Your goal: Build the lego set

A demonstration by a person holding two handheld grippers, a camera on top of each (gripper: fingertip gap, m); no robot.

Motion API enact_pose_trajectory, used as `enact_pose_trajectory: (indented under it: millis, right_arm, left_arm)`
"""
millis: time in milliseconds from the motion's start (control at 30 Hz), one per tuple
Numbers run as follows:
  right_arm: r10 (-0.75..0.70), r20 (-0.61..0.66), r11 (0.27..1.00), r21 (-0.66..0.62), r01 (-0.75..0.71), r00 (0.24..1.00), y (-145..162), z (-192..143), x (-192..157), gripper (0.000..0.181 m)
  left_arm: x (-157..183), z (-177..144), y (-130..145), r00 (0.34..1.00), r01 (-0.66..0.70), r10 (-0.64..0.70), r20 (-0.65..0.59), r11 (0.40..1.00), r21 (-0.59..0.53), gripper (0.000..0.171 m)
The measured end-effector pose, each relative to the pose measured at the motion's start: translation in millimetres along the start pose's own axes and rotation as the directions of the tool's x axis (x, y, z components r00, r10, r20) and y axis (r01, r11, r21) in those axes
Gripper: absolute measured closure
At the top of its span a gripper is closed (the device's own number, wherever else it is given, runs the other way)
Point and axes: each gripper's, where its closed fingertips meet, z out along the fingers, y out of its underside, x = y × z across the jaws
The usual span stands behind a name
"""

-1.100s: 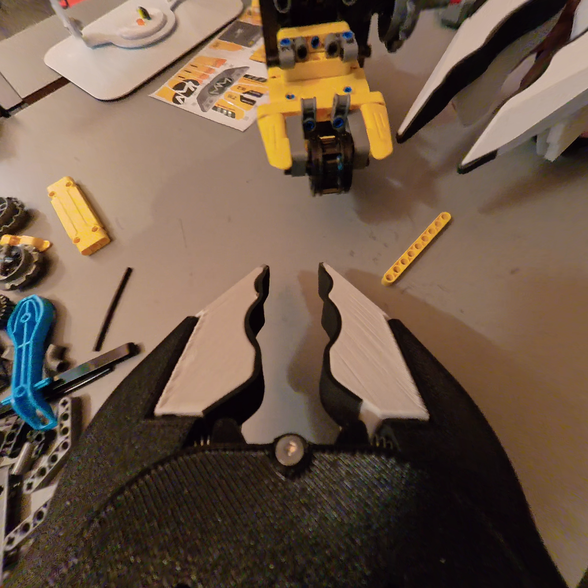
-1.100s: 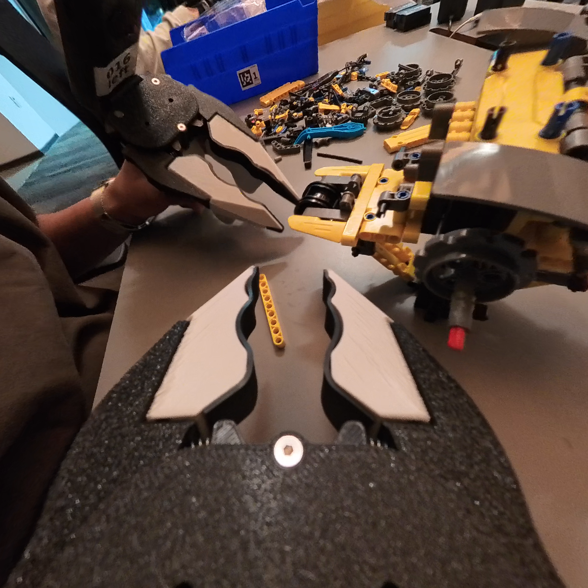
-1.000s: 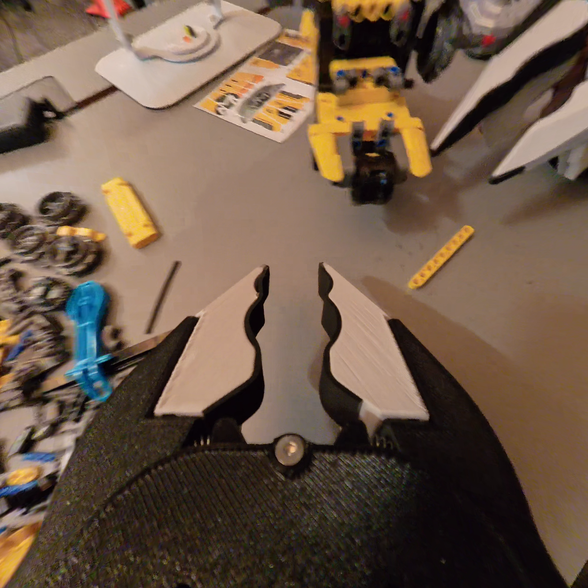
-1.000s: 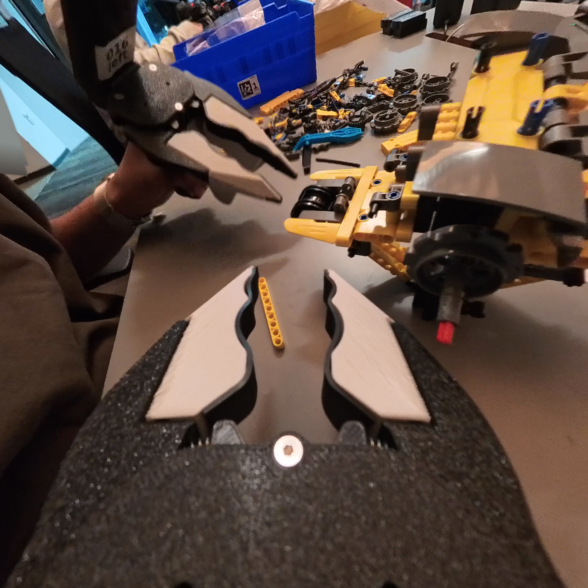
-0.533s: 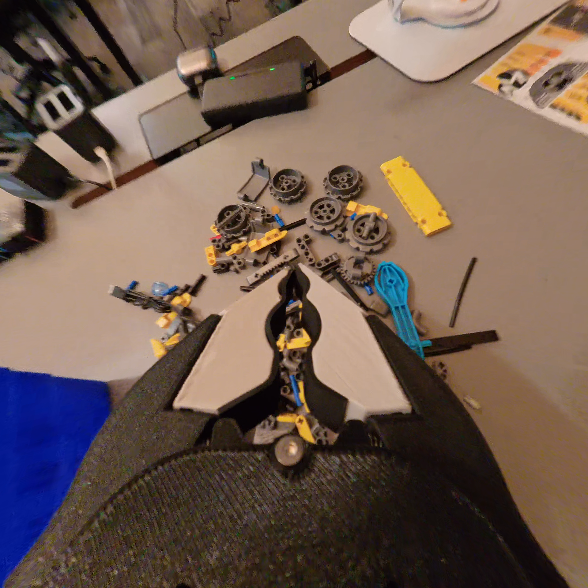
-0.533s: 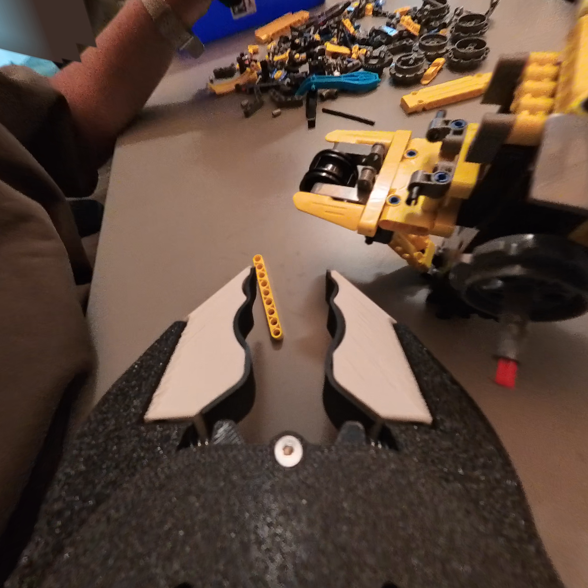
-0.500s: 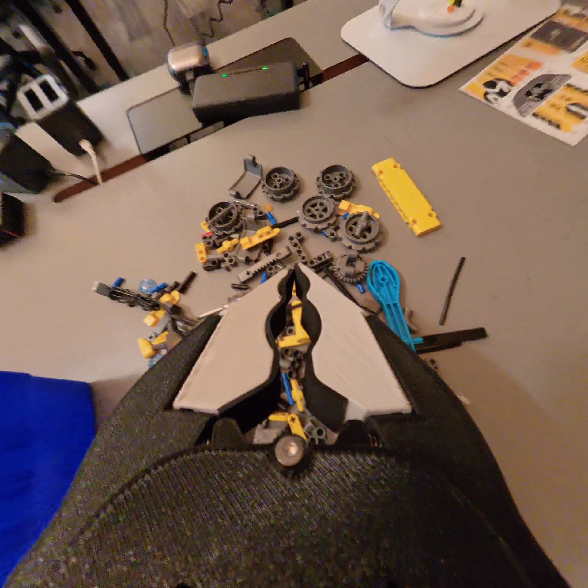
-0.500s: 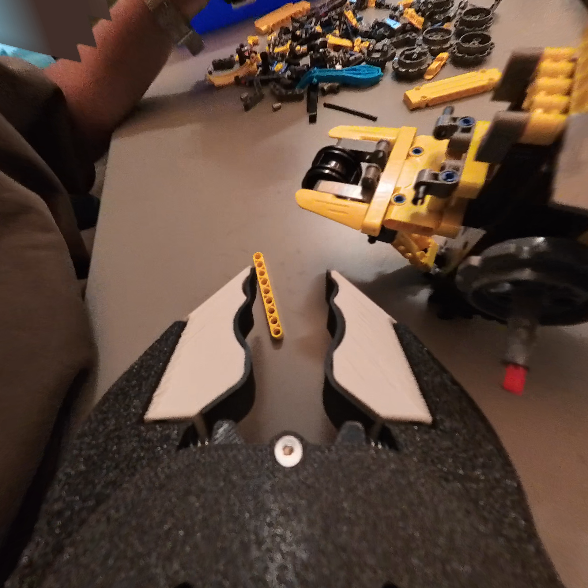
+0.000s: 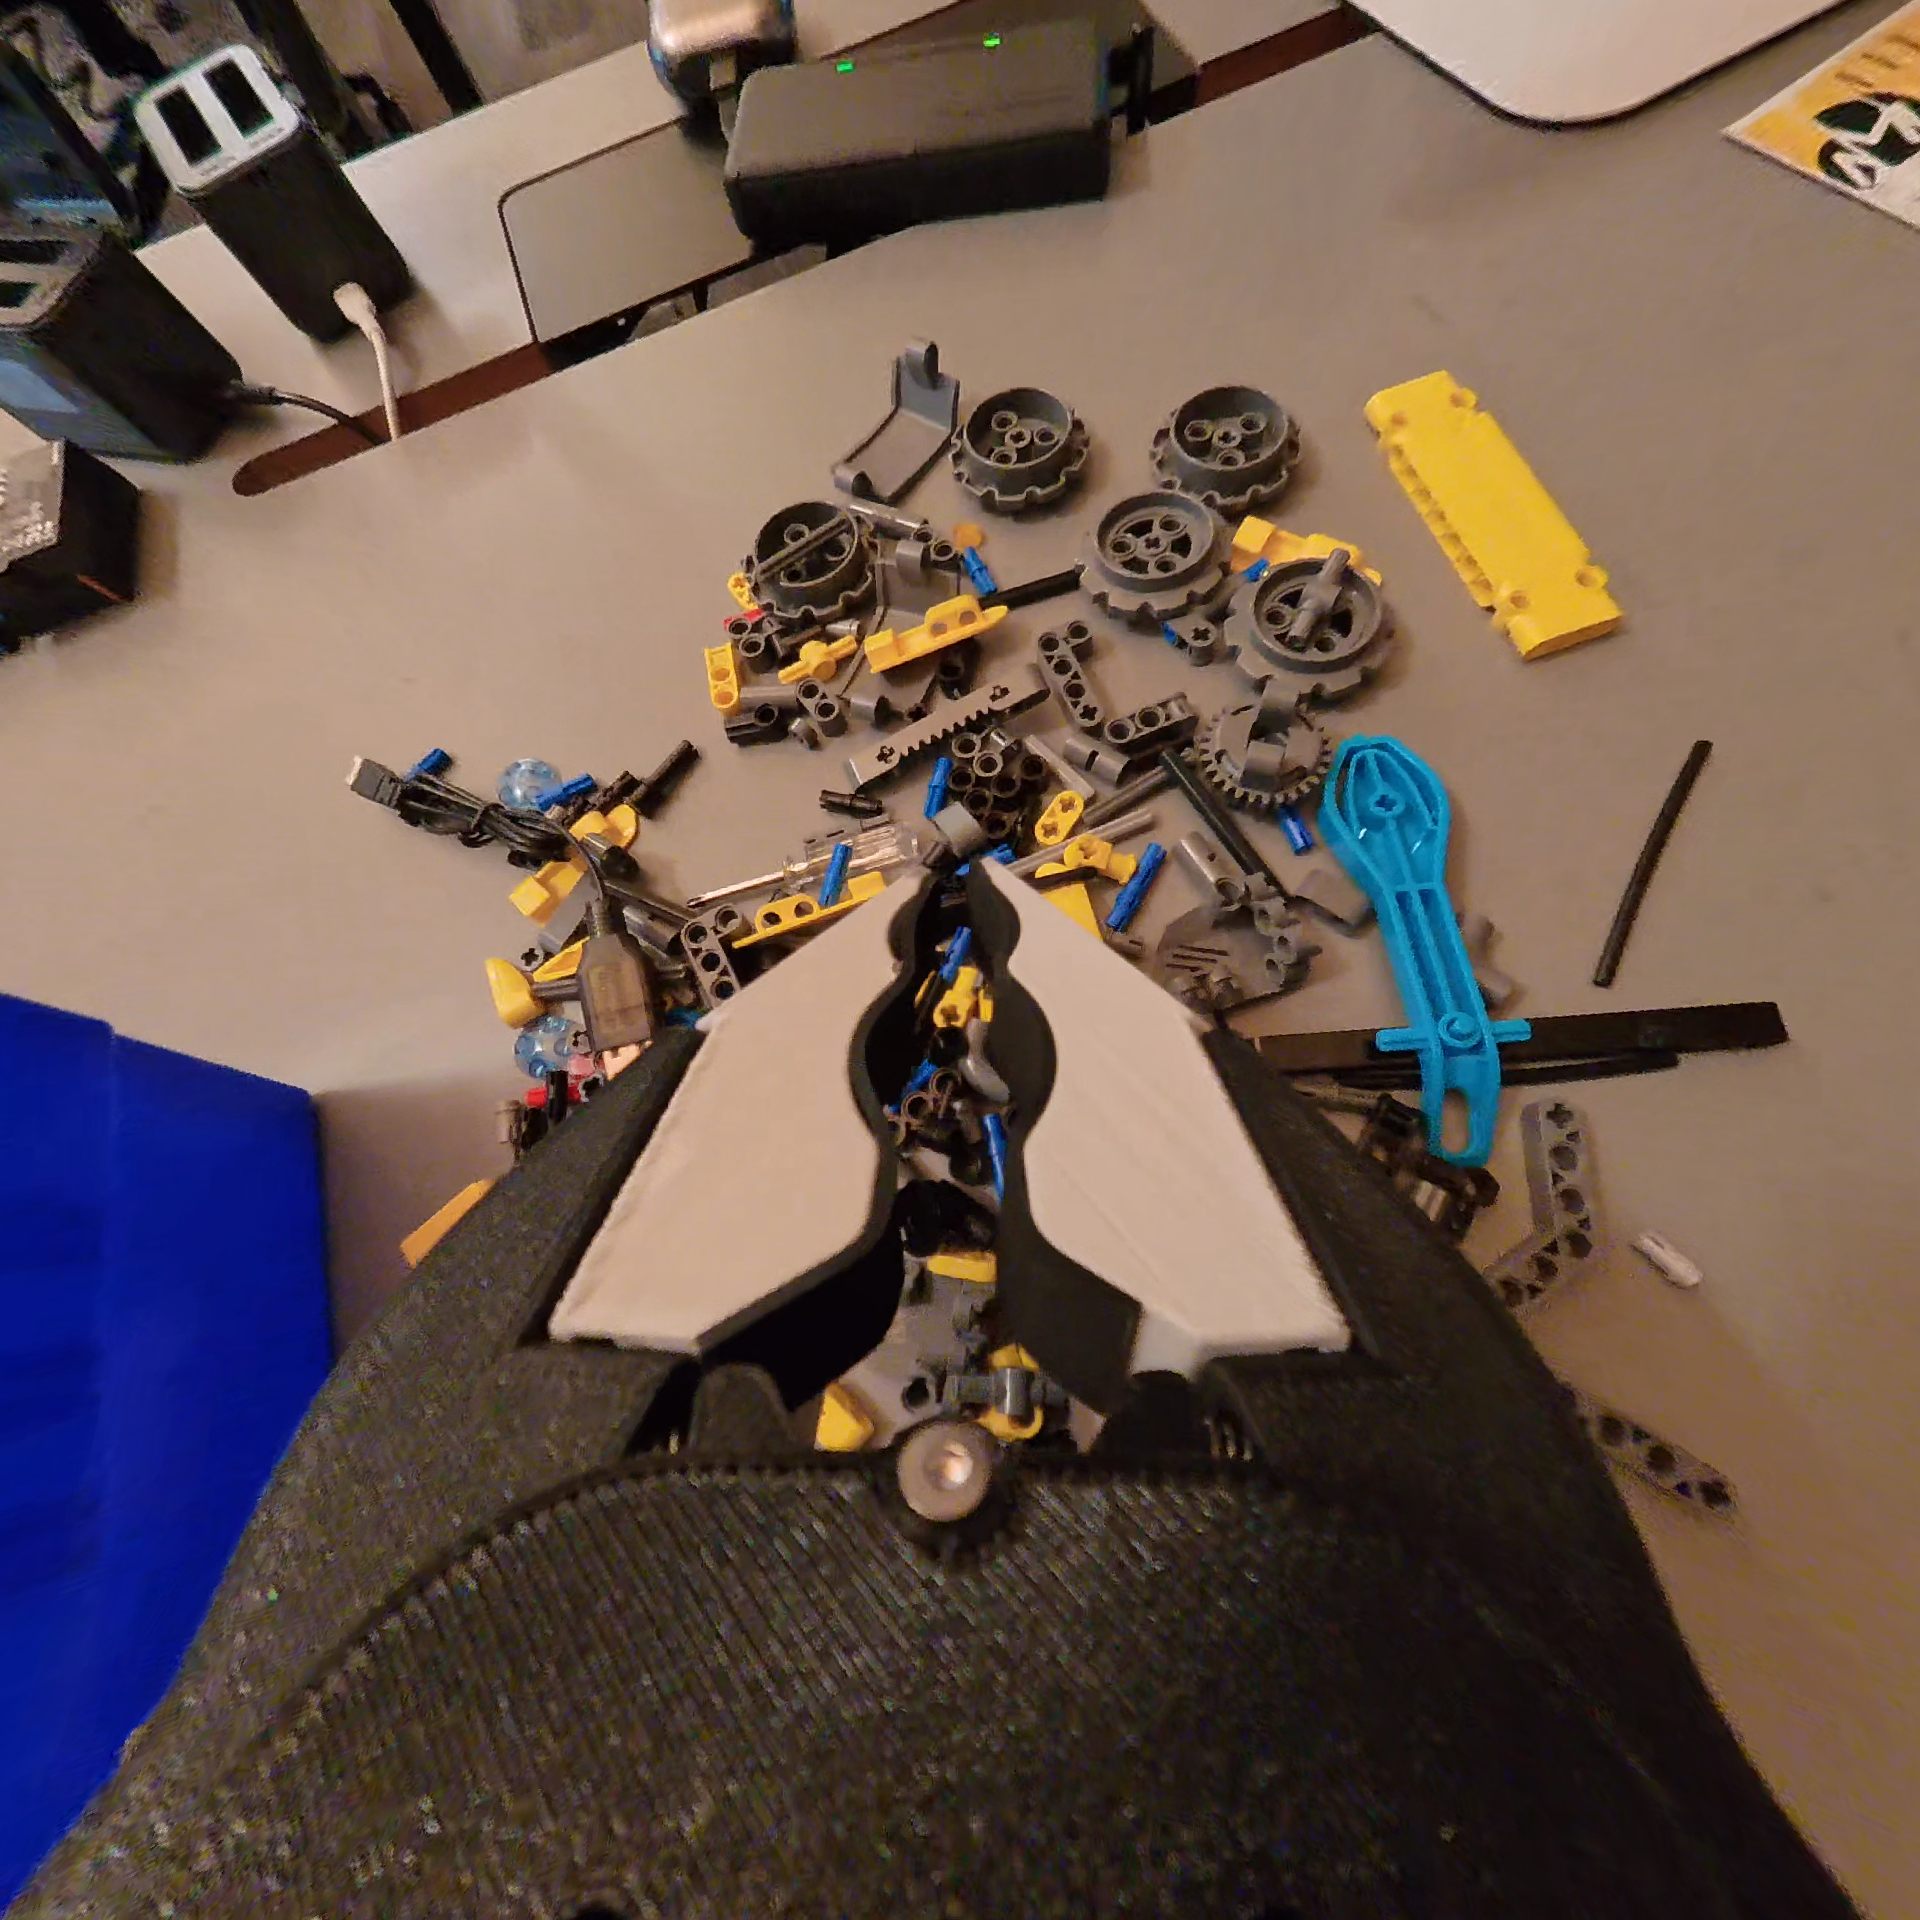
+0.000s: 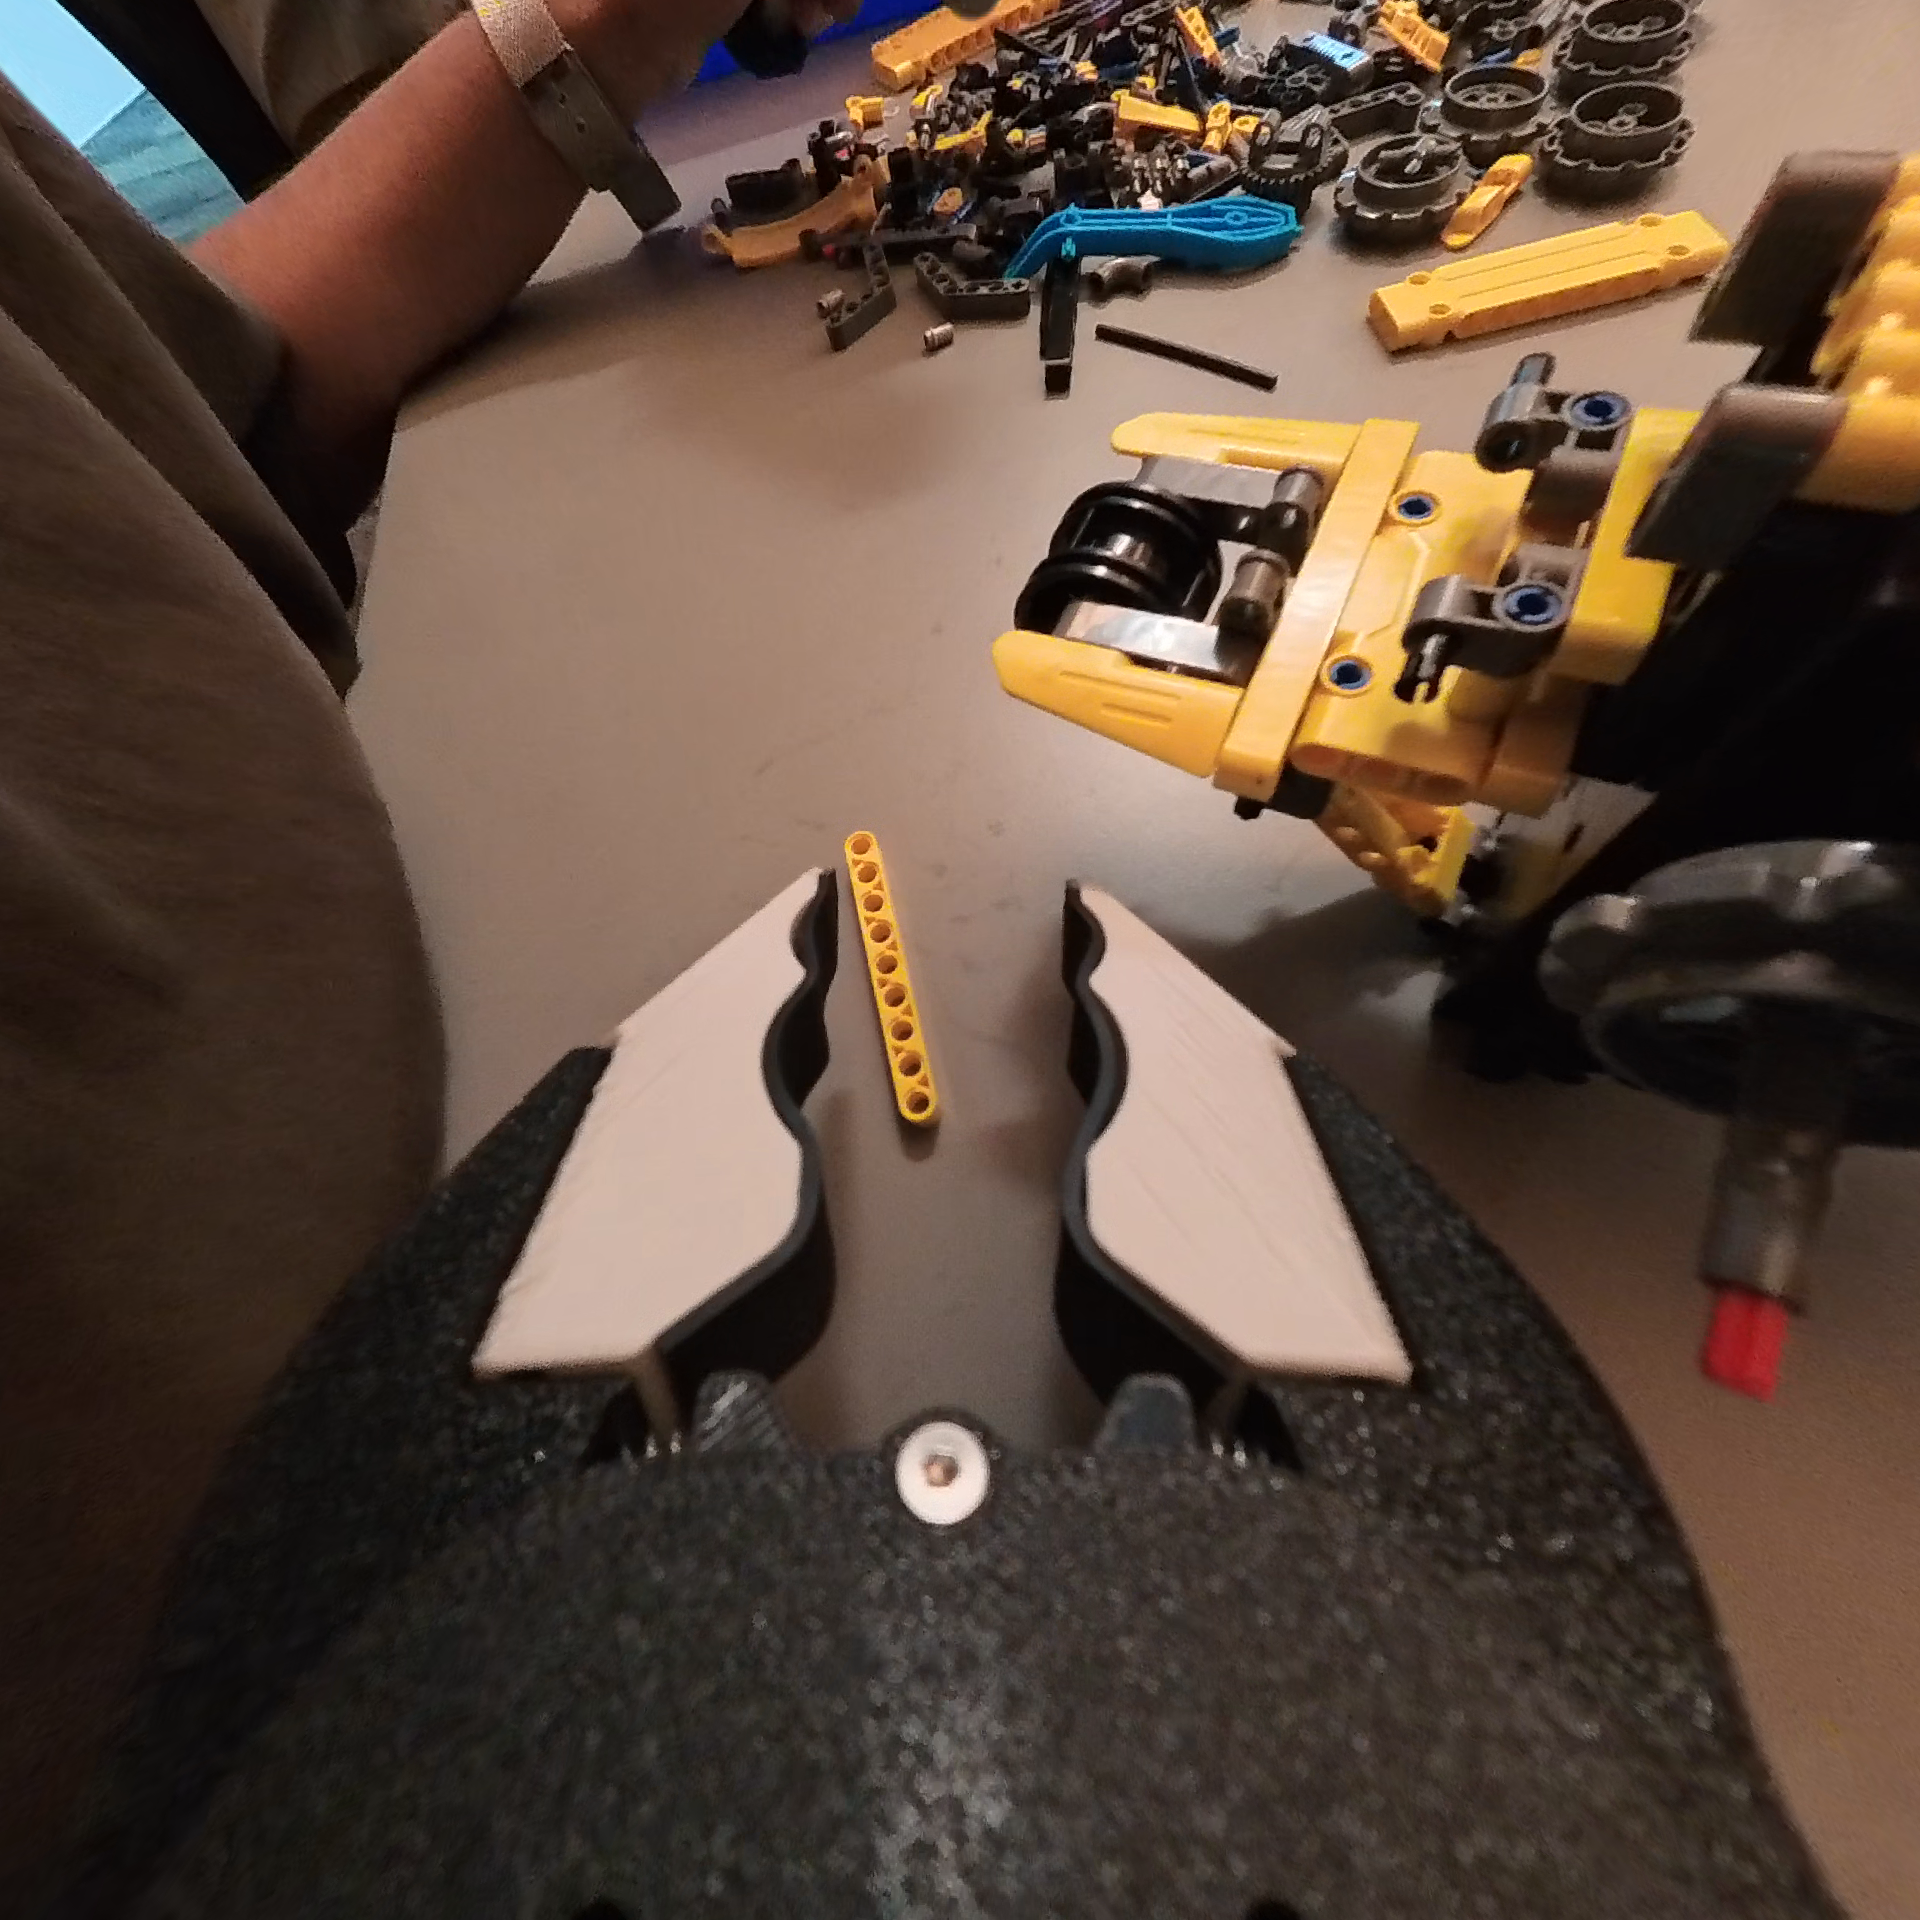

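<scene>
My left gripper [image 9: 951, 875] hovers over a pile of small yellow, grey, black and blue building parts [image 9: 997, 748]. Its jaws are nearly together and nothing shows between the tips. My right gripper [image 10: 948, 894] is open just above the grey table. A thin yellow beam with holes [image 10: 891, 977] lies flat between its fingers, close to the left finger. A yellow and black model vehicle [image 10: 1403, 623] stands to the right of it, its front fork with a black wheel pointing left.
Beside the pile lie a light blue tool [image 9: 1423, 935], a yellow panel [image 9: 1486, 509], grey wheels [image 9: 1153, 551] and a black rod [image 9: 1652, 862]. A blue bin [image 9: 125, 1247] is at the left. A person's arm [image 10: 416, 229] reaches toward the pile [image 10: 1143, 135]. Across from one pair of fingers to the other is roughly 35 cm.
My left gripper swung left from the model to over the parts pile and its jaws closed. My right gripper stayed open around the yellow beam, shifting slightly.
</scene>
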Motion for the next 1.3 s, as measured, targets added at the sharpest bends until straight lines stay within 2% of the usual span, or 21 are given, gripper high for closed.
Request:
enact_pose_trajectory:
  millis: [467,700,767,867,1033,1133,1267,1300]
  right_arm:
    - [0.036,0.031,0.999,-0.001,-0.036,0.999,0,0,1,0.138]
    - [0.042,0.039,0.999,-0.015,-0.042,0.998,2,2,0,0.138]
    - [0.047,0.04,0.999,-0.016,-0.046,0.998,2,2,1,0.138]
    - [0.051,0.042,0.999,-0.019,-0.05,0.998,2,3,1,0.138]
    - [0.025,0.03,0.999,-0.028,-0.024,0.999,3,3,-1,0.138]
    - [0.013,0.025,0.999,-0.03,-0.012,1.0,4,4,-1,0.138]
    - [0.018,0.031,1.0,-0.024,-0.017,0.999,3,3,-2,0.138]
    - [0.022,0.034,1.0,-0.02,-0.021,0.999,2,3,-2,0.138]
  left_arm:
    - [14,11,5,0.999,-0.01,0.008,-0.045,0.999,-0.038,0.155]
    - [32,8,-5,0.994,-0.052,0.052,-0.095,0.999,0.003,0.155]
    - [45,10,-10,0.989,-0.044,0.046,-0.143,0.999,0.014,0.154]
    - [65,20,-15,0.978,-0.041,0.037,-0.207,0.999,-0.015,0.152]
    - [72,38,-16,0.985,-0.121,0.107,-0.135,0.987,-0.102,0.144]
    - [74,43,-9,0.985,-0.136,0.119,-0.123,0.981,-0.139,0.149]
    - [70,39,-10,0.988,-0.102,0.085,-0.132,0.986,-0.129,0.16]
    - [70,36,-11,0.987,-0.09,0.073,-0.143,0.989,-0.116,0.17]
